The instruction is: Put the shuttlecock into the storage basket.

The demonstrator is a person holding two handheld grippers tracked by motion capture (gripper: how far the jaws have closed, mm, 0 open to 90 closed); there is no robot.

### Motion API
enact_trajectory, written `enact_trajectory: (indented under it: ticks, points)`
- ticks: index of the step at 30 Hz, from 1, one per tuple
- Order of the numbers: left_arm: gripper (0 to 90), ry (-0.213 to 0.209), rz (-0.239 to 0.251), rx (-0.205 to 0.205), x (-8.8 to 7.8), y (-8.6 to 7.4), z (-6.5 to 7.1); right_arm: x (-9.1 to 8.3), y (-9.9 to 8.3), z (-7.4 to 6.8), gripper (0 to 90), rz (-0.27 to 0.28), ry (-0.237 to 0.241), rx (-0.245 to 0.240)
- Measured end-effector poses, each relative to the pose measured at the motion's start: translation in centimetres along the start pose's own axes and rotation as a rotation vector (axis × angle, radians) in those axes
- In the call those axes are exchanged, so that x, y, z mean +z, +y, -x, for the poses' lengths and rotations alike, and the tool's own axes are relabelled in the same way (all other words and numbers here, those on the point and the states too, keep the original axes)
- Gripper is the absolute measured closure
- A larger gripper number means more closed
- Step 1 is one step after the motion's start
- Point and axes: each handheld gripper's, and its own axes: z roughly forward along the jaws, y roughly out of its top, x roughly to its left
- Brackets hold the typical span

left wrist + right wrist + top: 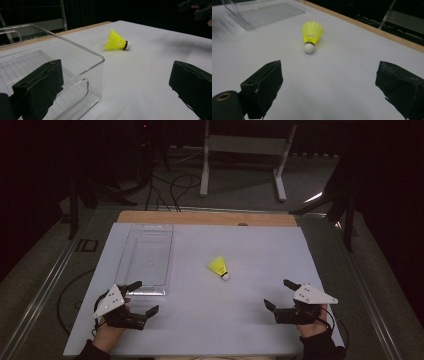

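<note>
The yellow shuttlecock (219,268) lies on its side on the white table (240,320), roughly in the middle, with its white cork tip toward the person's side and its feather skirt fanned toward the far edge. It sits apart from everything else, to the right of the clear plastic bin (146,255), which stands open-topped on the left half of the table. The left gripper (145,296) rests at the near left, just beside the bin's near end, its jaws spread wide with nothing between them; in the left gripper view one jaw overlaps the bin's corner and the shuttlecock (117,42) lies farther off. The right gripper (278,294) sits at the near right, well apart from the shuttlecock, jaws likewise wide and holding nothing; its own view looks straight at the cork tip (309,48) between the two jaws.
</note>
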Motion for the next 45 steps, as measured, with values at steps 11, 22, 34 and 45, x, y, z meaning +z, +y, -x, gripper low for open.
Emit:
enact_trajectory:
  ticks: [11, 22, 34, 45]
  points:
    - [0.1, 0.004, 0.0, -0.002, 0.0, 0.0, 0.0, -1.5, 3.5, 1.0, 7.5, 0.048, -0.016, -0.01]
    - [0.1, -0.003, -0.001, -0.002, 0.1, 0.0, 0.0, -1.4, 6.3, 1.6, 7.6, 0.063, -0.012, -0.024]
    - [0.1, -0.009, -0.003, -0.002, 0.2, 0.0, 0.0, 0.3, 8.1, 1.8, 7.7, 0.039, 0.043, -0.013]
    - [0.1, -0.014, -0.004, 0.001, 0.2, 0.0, 0.0, 2.8, 9.9, 0.7, 8.3, 0.015, 0.111, -0.053]
